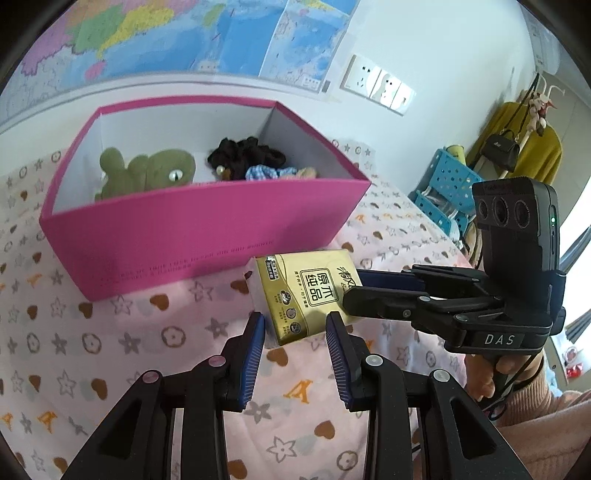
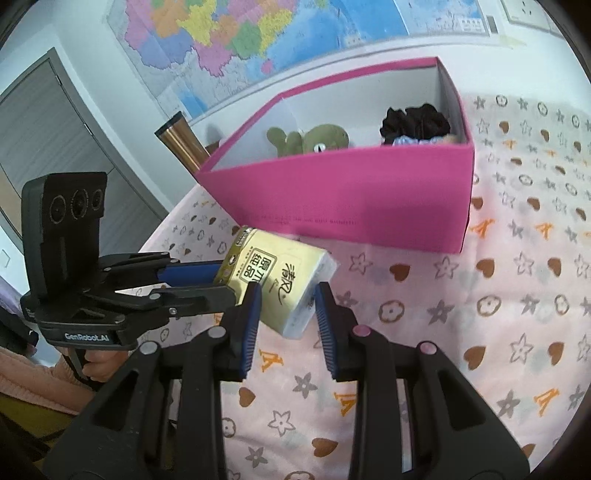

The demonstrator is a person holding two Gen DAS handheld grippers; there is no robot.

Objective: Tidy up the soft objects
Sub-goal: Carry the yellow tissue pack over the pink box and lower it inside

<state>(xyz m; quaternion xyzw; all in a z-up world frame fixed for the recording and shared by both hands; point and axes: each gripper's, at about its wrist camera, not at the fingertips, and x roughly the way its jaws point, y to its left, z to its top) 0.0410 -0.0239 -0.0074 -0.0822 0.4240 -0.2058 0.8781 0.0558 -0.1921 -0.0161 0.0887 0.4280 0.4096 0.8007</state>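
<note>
We have the yellow tissue pack (image 1: 306,291) pinched from both ends, and it sits just in front of the pink box (image 1: 207,236), over the pink cloth (image 1: 110,343) printed with stars and hearts. Our left tongs (image 1: 295,332) close narrowly on the end with the small logos. Our right tongs (image 1: 354,286) close on the opposite end, coming in from the side. Inside the box lie a green plush toy (image 1: 147,173) towards one end and a heap of black hair ties (image 1: 247,151) with a bit of blue checked fabric (image 1: 266,171) at the other. A map (image 1: 184,33) hangs on the wall behind.
</note>
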